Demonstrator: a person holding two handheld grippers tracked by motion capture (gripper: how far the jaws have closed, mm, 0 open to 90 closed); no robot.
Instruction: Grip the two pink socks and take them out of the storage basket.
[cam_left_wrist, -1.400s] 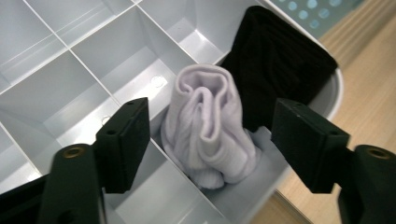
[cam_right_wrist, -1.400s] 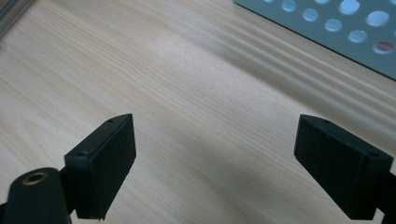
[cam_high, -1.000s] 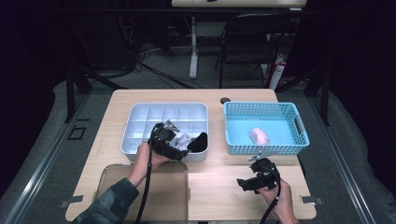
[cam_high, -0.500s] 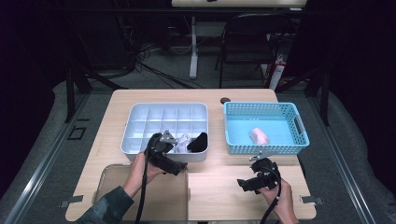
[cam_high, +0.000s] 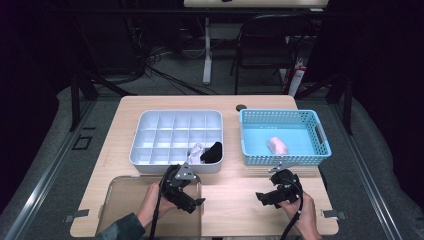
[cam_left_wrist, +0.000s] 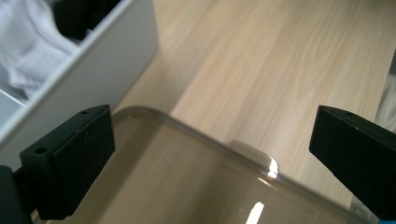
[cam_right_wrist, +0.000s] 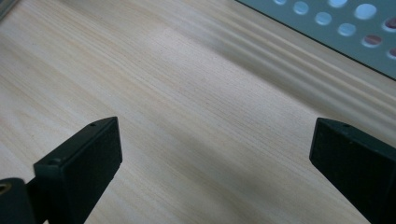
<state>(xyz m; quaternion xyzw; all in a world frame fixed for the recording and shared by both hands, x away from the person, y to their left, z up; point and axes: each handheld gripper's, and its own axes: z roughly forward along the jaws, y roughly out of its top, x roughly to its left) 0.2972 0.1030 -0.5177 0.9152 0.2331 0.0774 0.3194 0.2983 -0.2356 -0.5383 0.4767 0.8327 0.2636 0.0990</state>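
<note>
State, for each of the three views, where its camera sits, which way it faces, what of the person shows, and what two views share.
High view: above the table's near side, facing forward and down; forearms, left gripper and right gripper.
Left gripper view: faces the clear lid and compartment tray; its own open jaws.
Right gripper view: faces the table and blue basket; open jaws.
Shared: tray, high view too.

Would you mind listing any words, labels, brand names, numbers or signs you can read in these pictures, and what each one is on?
No readable text in any of the views.
White divided tray: no label or marking.
Blue basket: no label or marking.
Clear lid: plain, nothing printed.
Red-and-white object on the floor behind the table: may bear a label, but it is too small and blurred to read.
</note>
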